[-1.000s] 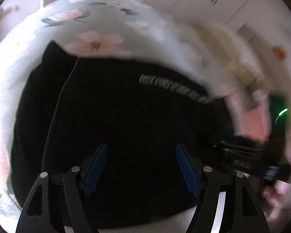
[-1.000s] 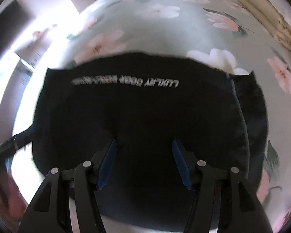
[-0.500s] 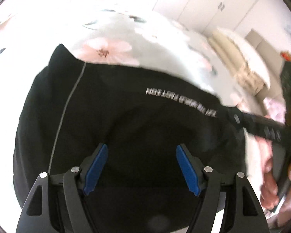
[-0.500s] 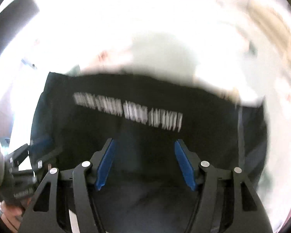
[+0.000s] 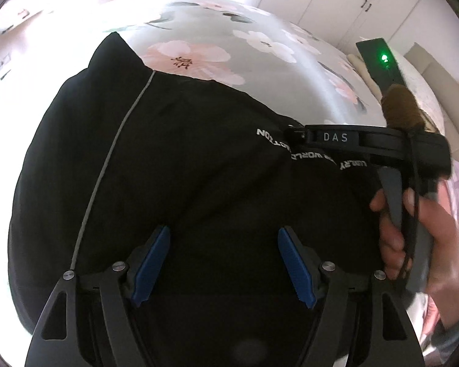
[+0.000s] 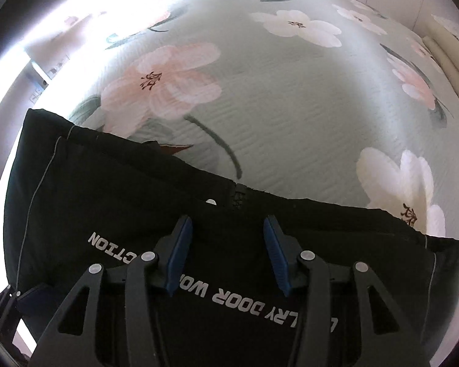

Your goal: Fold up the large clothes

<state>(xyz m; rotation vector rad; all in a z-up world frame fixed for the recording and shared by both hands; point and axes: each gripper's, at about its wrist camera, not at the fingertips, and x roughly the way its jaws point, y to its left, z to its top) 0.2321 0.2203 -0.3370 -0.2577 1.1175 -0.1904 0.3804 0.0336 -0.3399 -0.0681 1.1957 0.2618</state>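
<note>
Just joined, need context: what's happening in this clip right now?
A person is folding a black garment with white lettering, laid on a floral bedspread. Each hand holds a hand-held gripper. The left hand-held gripper is over the near part of the garment, open, with nothing between its blue pads. The right hand-held gripper is also open, over the garment's far edge by the zipper. Neither grips the cloth yet.

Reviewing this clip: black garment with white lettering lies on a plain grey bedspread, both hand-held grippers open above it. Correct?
Not quite. The bedspread is not plain grey: the right wrist view shows pale green fabric printed with large pink and white flowers. The rest holds: the black garment with white lettering lies on it, and the left hand-held gripper and right hand-held gripper are both open above it.
</note>
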